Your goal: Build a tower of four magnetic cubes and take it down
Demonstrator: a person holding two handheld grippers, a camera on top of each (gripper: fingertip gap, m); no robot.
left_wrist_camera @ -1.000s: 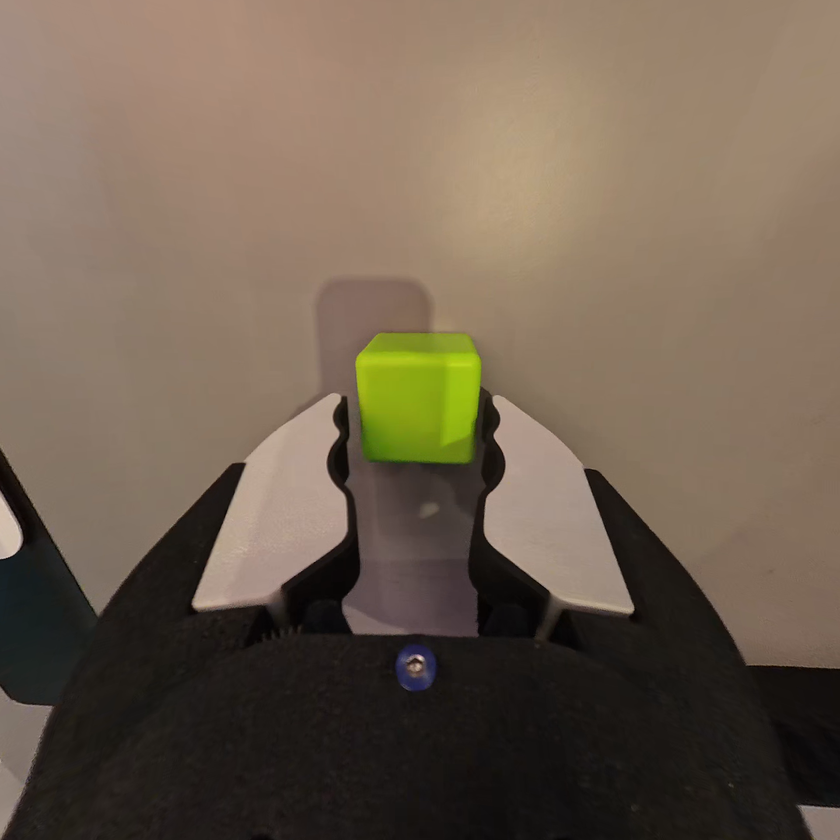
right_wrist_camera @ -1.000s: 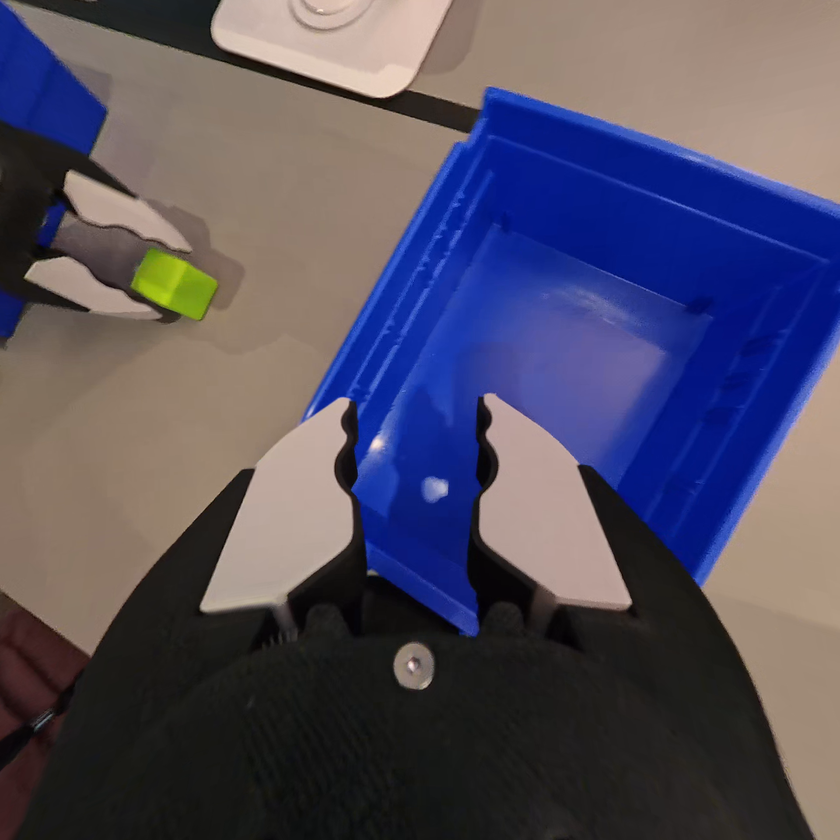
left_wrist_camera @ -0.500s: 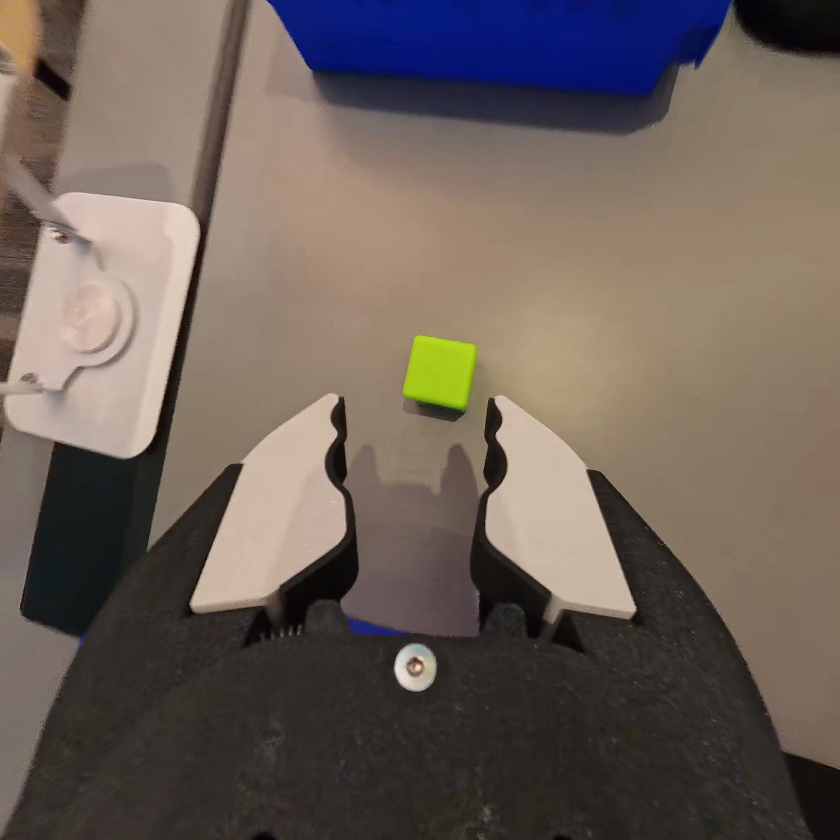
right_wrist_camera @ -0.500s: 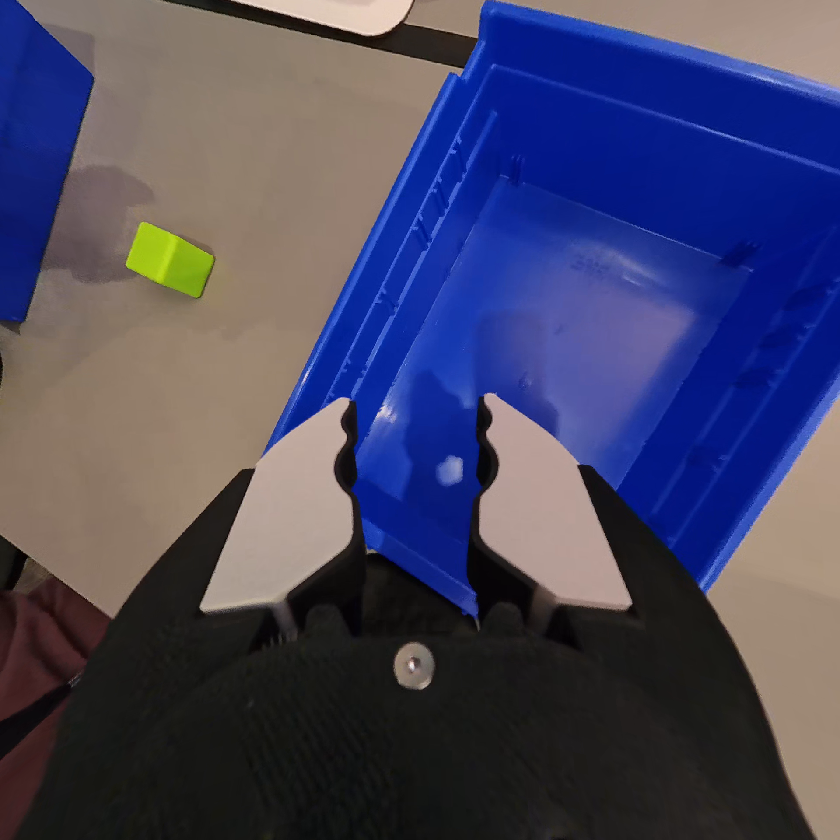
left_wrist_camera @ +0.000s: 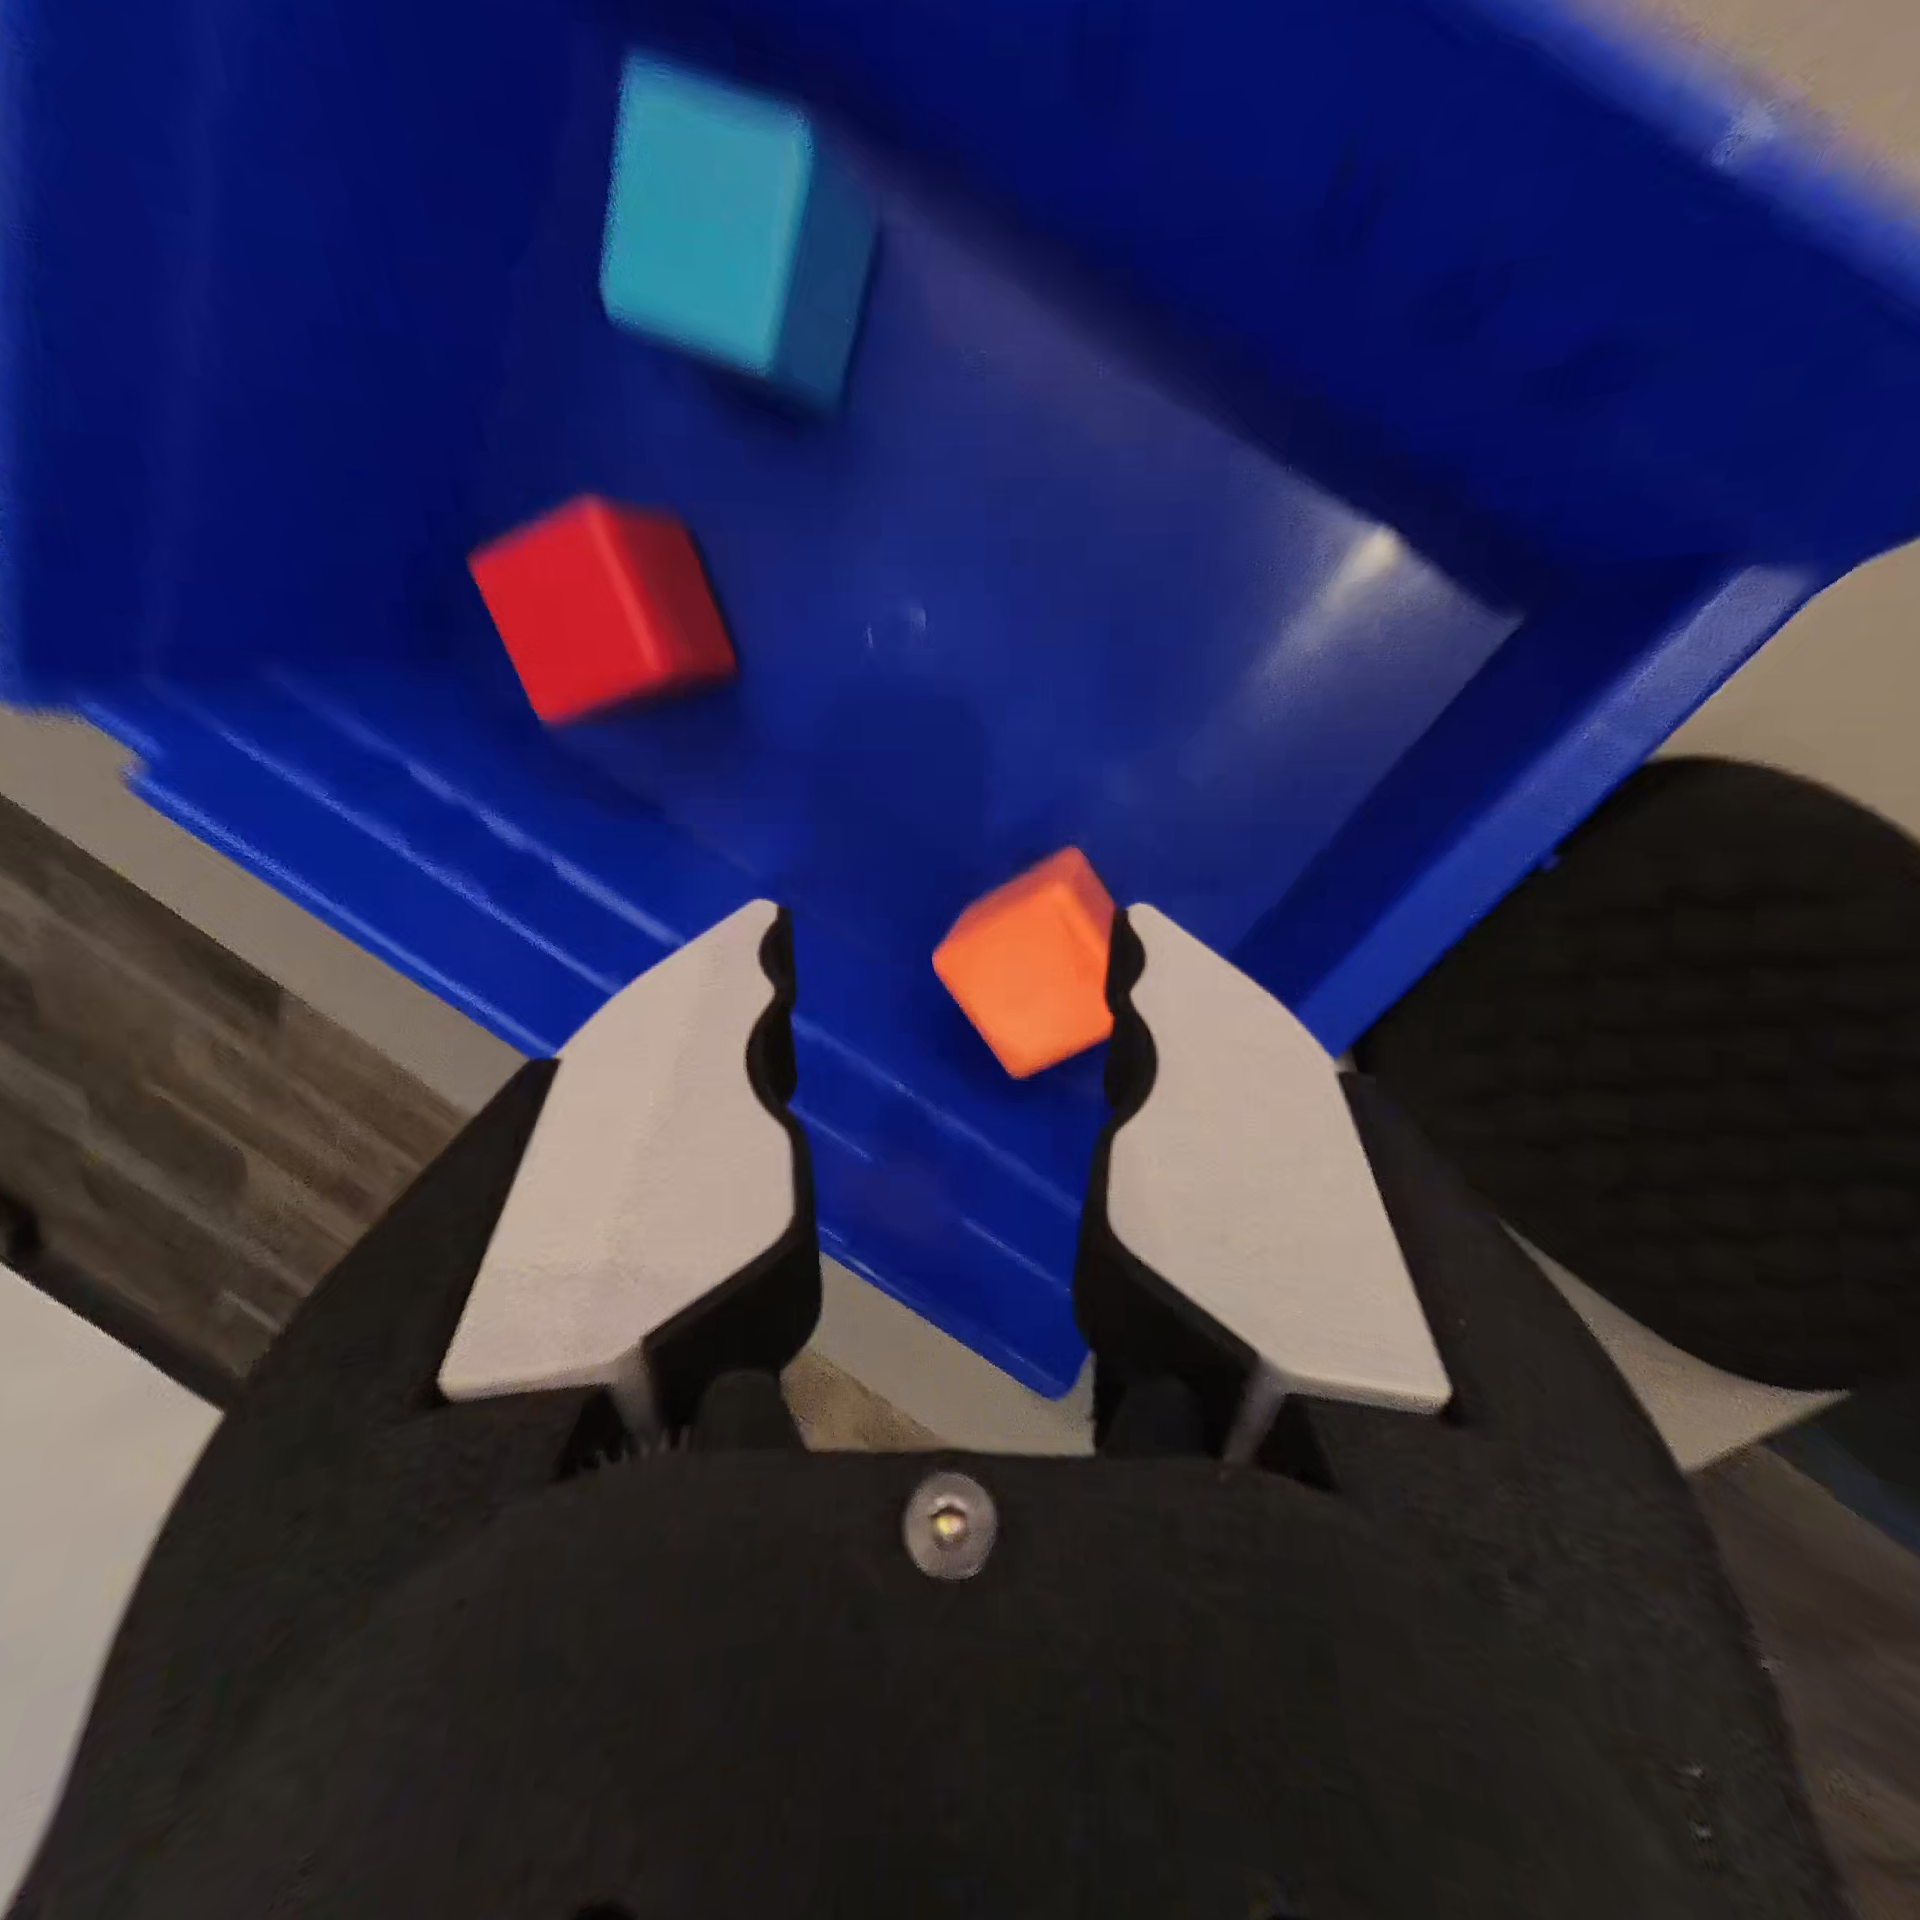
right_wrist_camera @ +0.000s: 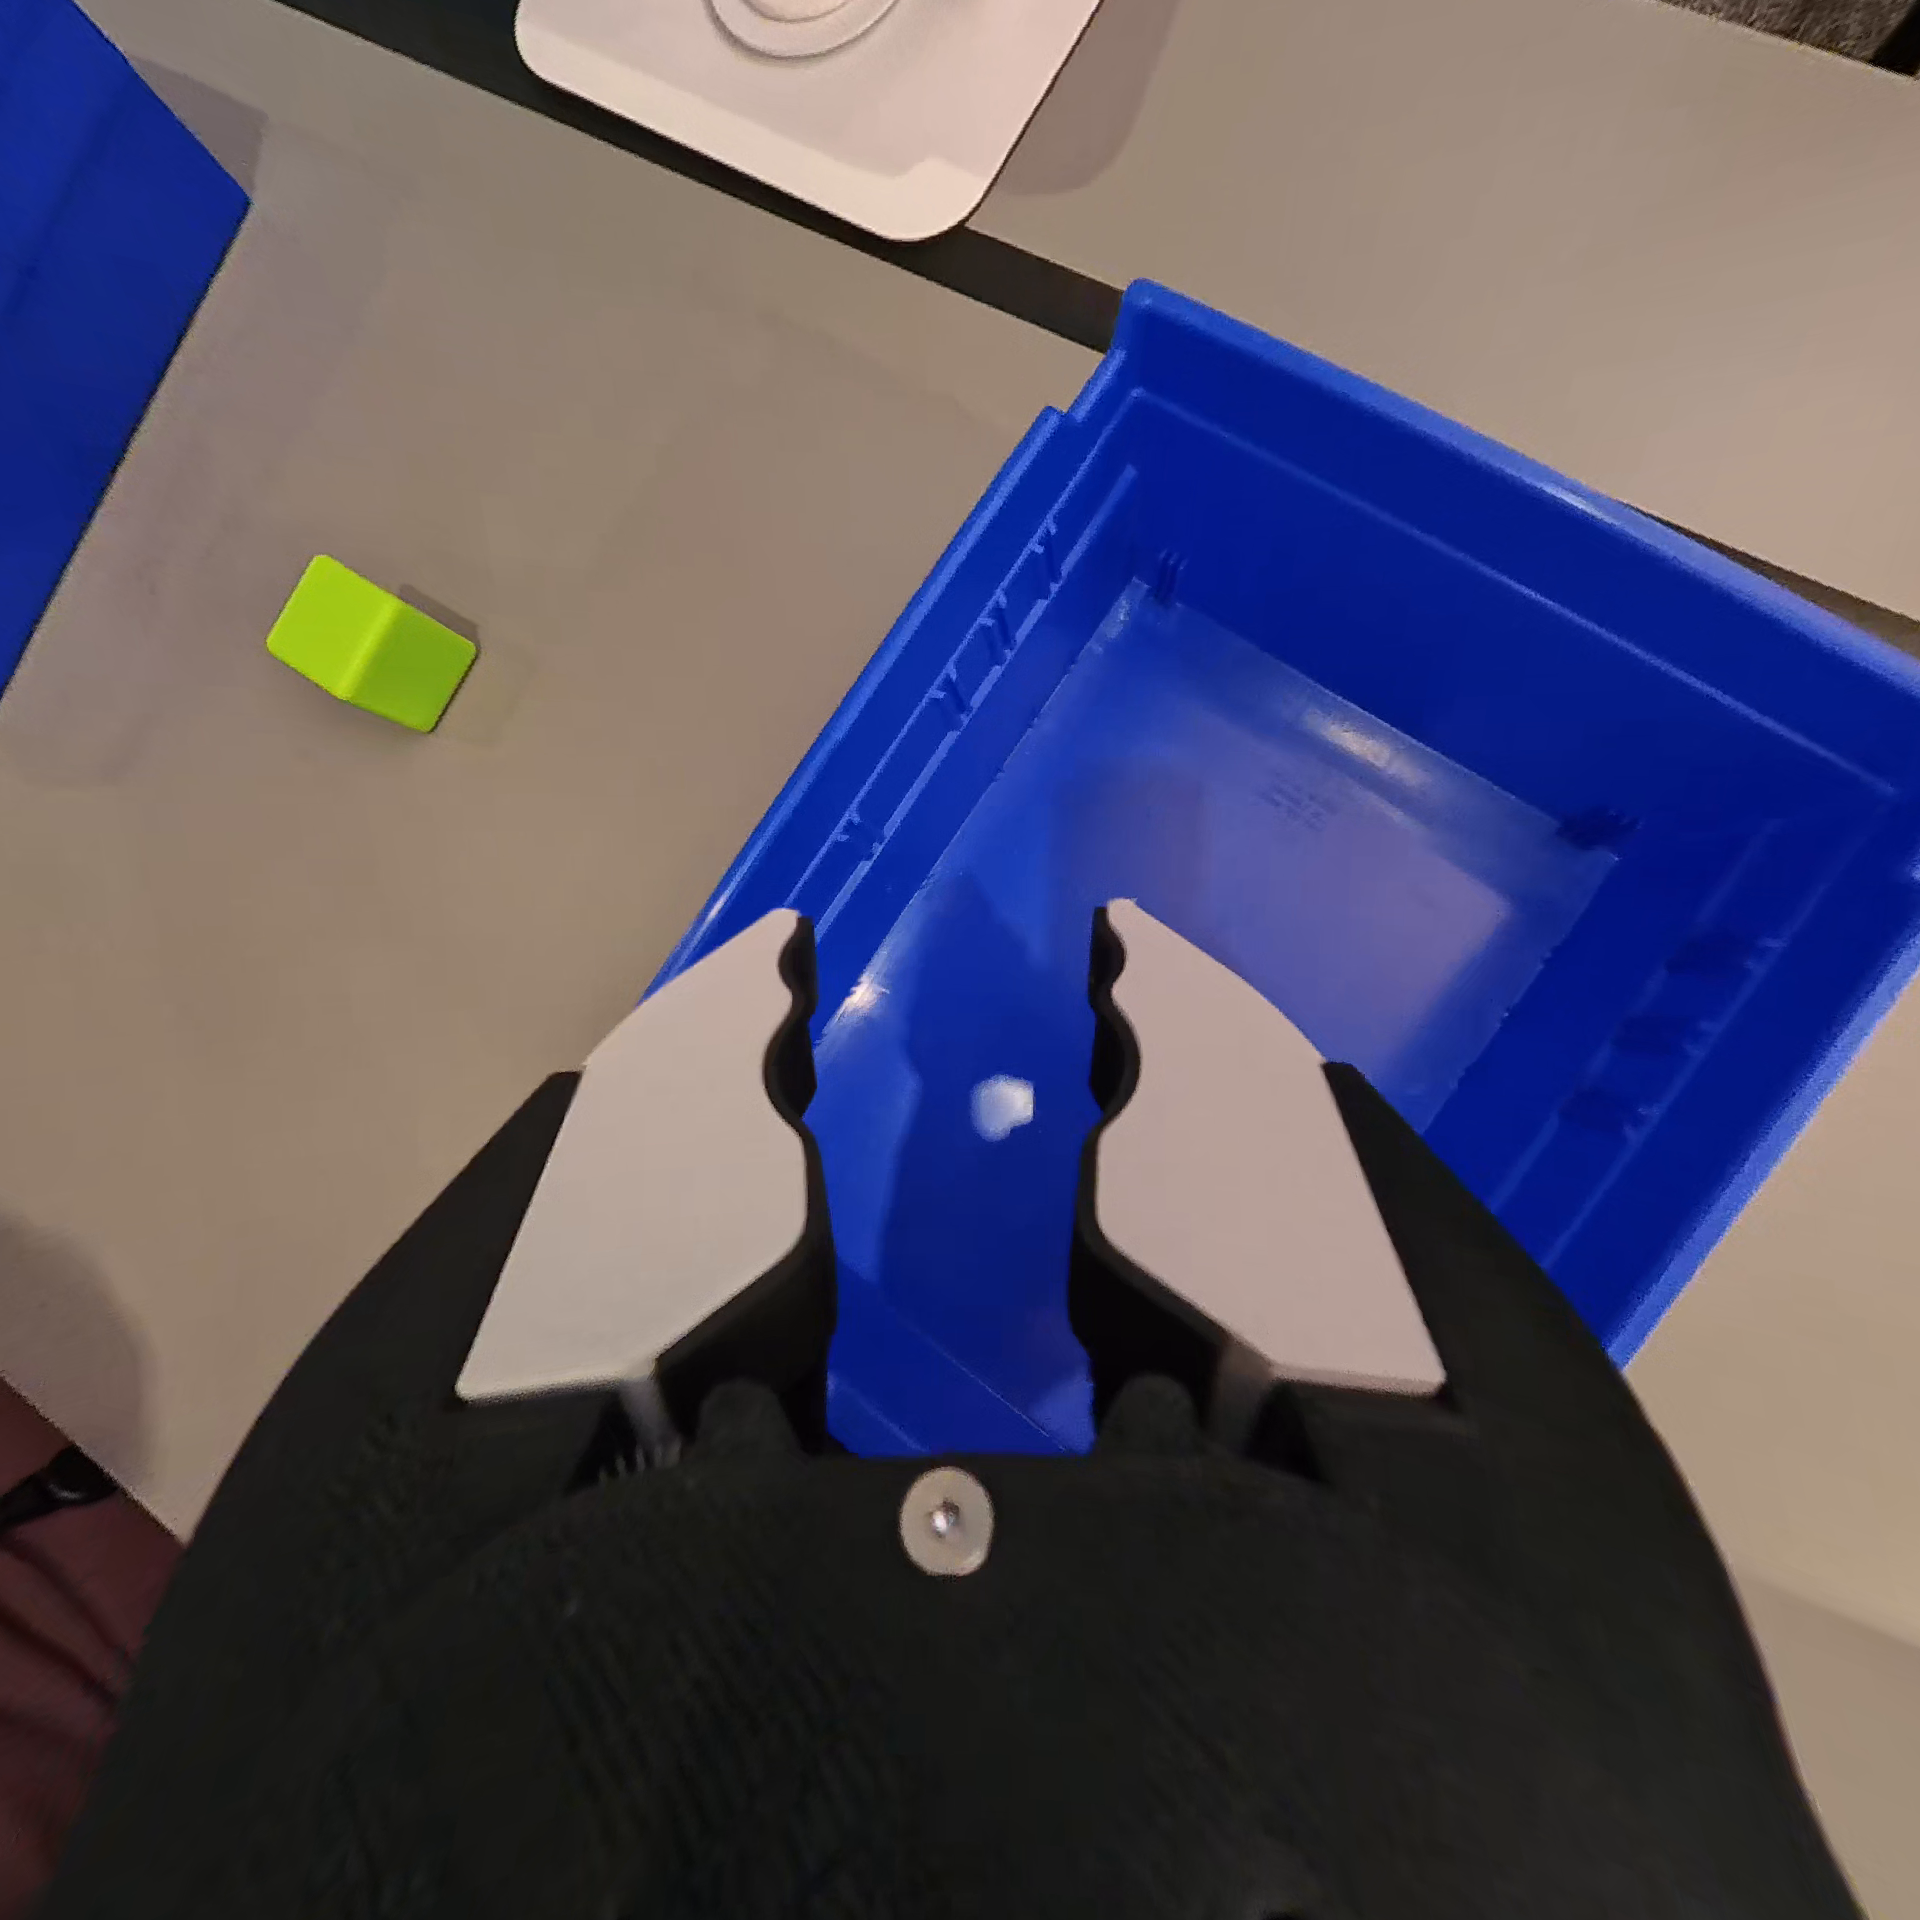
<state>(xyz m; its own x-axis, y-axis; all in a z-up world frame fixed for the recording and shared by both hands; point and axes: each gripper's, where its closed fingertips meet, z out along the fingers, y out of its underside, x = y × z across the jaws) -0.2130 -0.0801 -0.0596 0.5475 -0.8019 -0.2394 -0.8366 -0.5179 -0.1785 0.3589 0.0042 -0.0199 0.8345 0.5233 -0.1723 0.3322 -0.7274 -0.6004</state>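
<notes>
Left hand-held gripper [left_wrist_camera: 945, 925] released, empty, above bin [left_wrist_camera: 1351, 343]; orange cube [left_wrist_camera: 1023, 961] just ahead, nearer its right finger; red cube [left_wrist_camera: 597, 608], teal cube [left_wrist_camera: 727, 223] farther; right hand-held gripper [right_wrist_camera: 945, 925] released over empty bin [right_wrist_camera: 1766, 1049]; green cube [right_wrist_camera: 369, 642] alone on counter [right_wrist_camera: 623, 520].

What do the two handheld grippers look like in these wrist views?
Both match: the left gripper and right gripper have pale grey, wedge-shaped fingers with black wavy inner edges, on a rough black body with a silver screw at its centre. No cables show.
</notes>
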